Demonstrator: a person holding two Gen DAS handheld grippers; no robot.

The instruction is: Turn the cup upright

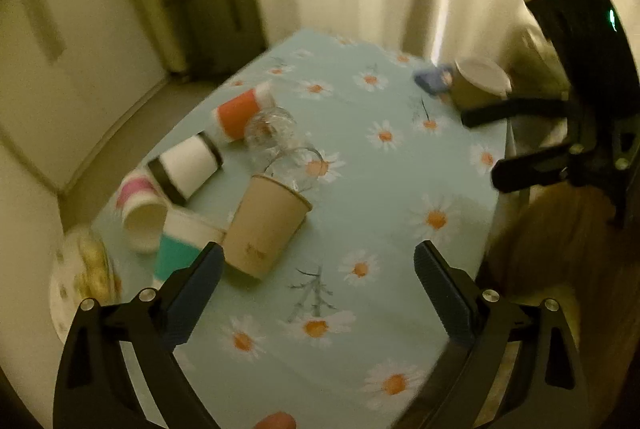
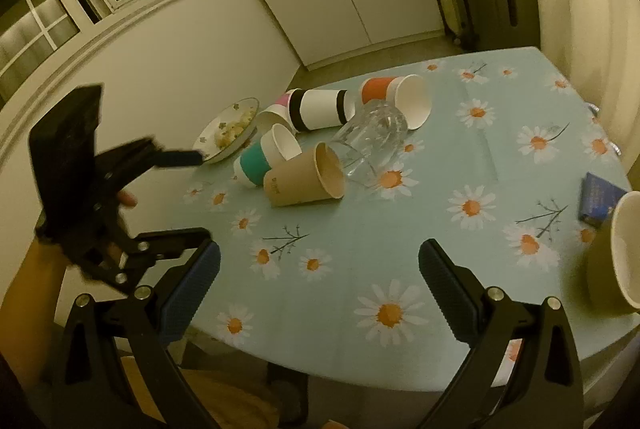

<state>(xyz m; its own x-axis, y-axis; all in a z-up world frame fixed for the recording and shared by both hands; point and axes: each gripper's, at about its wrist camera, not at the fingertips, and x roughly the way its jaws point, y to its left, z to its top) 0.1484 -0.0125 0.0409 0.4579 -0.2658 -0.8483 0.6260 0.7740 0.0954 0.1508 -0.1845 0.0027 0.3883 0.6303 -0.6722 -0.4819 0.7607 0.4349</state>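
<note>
While every paper cup in the cluster lies on its side, the task reads as not yet begun: no cup in that group stands upright, and no grasp has been made. The brown kraft paper cup (image 2: 303,176) lies tipped on the round worktop with the pale blue daisy-print cloth (image 2: 460,157), its mouth turned towards the clear drinking glass (image 2: 374,135), which also lies on its side and touches it. Just beside the brown cup, on the side away from the glass, lie the teal-banded white cup (image 2: 262,157), the black-banded white cup (image 2: 320,109), the orange-banded cup (image 2: 396,95) and a pink-banded cup (image 1: 138,203).

The left tool (image 1: 318,293) hovers near the base of the brown cup, jaws spread wide and holding nothing. The right tool (image 2: 320,293) is likewise wide open and empty, further from the brown cup.

A small dark print on the brown cup's wall is too blurred to read. Remaining work, as judged: close on one cup, rotate it and set it base-down.
</note>
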